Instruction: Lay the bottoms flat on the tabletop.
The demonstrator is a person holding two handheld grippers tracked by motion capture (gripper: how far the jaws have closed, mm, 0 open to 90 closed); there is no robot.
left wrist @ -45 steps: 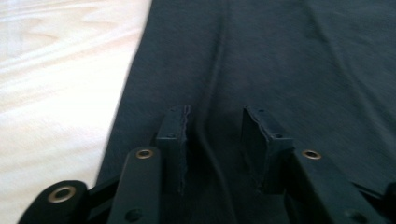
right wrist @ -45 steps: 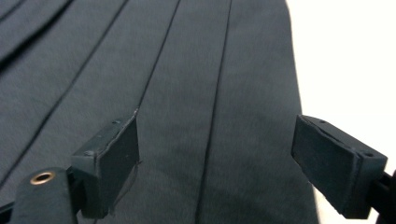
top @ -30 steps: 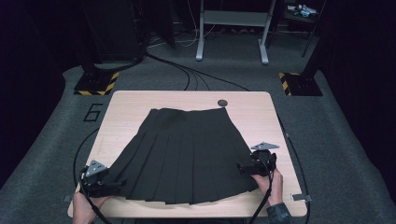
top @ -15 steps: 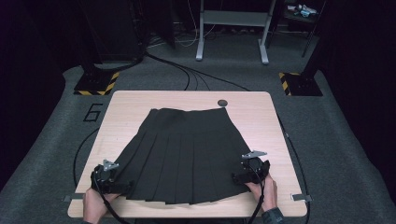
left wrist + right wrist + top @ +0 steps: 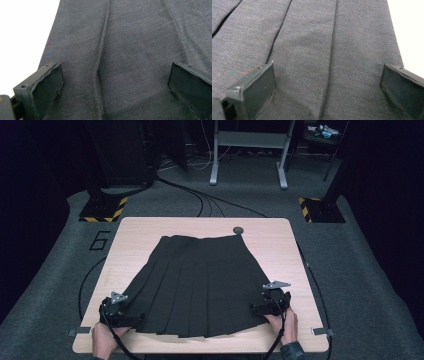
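A black pleated skirt point(image 5: 197, 282) lies flat on the wooden table point(image 5: 280, 245), waistband at the far side and hem towards the person. My left gripper point(image 5: 131, 320) rests at the hem's left corner, held by a hand. In the left gripper view its jaws stand wide apart over the dark pleated fabric point(image 5: 130, 57). My right gripper point(image 5: 256, 309) sits at the hem's right corner. Seen in the right gripper view, its jaws are also spread wide with skirt cloth point(image 5: 317, 50) between them.
A small dark round disc point(image 5: 238, 230) sits on the table just beyond the waistband. Bare table strips run along both sides of the skirt. Black cables point(image 5: 200, 202) cross the grey floor behind the table, and yellow-striped stand bases point(image 5: 102, 210) flank it.
Both grippers have moved inward and forward onto the skirt's lower corners. The skirt itself lies about as before.
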